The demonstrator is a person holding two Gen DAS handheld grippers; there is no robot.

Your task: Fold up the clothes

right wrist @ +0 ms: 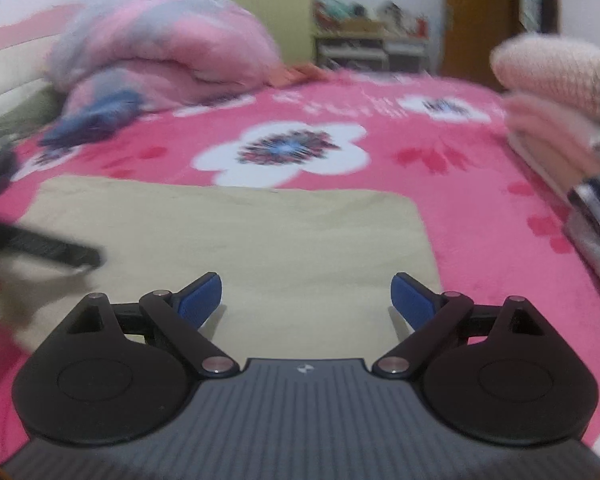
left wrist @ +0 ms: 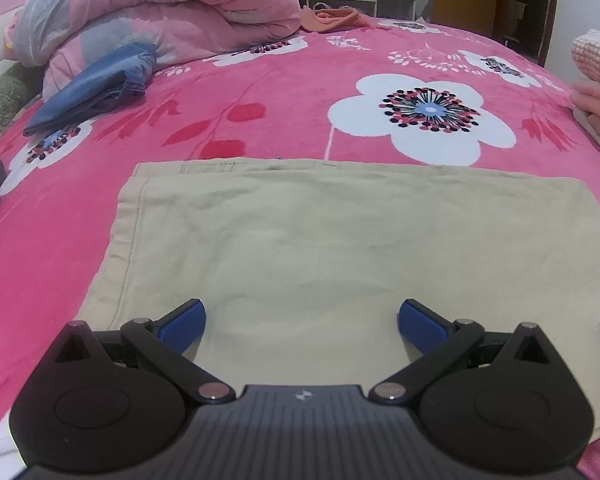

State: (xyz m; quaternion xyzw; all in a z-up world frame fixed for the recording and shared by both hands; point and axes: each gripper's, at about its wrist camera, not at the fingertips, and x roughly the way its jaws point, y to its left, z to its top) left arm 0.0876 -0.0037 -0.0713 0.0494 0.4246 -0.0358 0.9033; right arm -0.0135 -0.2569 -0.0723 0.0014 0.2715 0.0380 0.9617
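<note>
Beige trousers [left wrist: 340, 248] lie flat on the pink floral bed, folded into a neat rectangle. Stitched hems sit at the left edge.

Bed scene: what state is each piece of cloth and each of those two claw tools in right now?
Beige garment: folded flat, nobody gripping it.
Left gripper: open, empty, over the beige garment.
Right gripper: open, empty.
Jeans: loosely folded, against the quilt.
Pink quilt: rolled up.
Clothes stack: folded, piled at the bed's right side.
</note>
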